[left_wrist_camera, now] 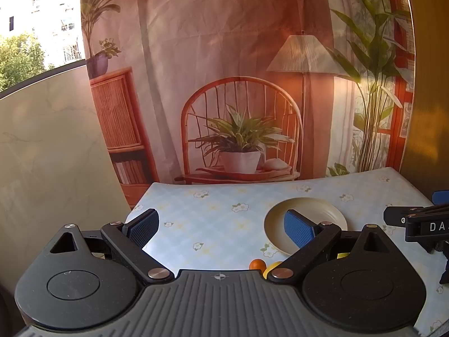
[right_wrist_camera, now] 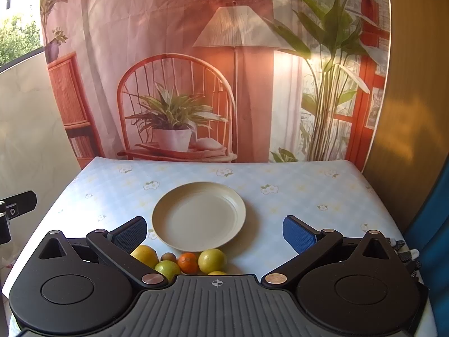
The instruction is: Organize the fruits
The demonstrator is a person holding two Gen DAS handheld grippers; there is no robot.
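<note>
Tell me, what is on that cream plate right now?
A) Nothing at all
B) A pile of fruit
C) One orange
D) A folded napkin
A: in the right wrist view the plate is bare, and the fruit, such as the orange and a yellow lemon, sits on the tablecloth just in front of it.

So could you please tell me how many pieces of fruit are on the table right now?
6, clustered in front of the plate: a yellow lemon, a green lime, a small brown fruit, an orange, a yellow-green lemon, and a yellow sliver. More may be hidden.
</note>
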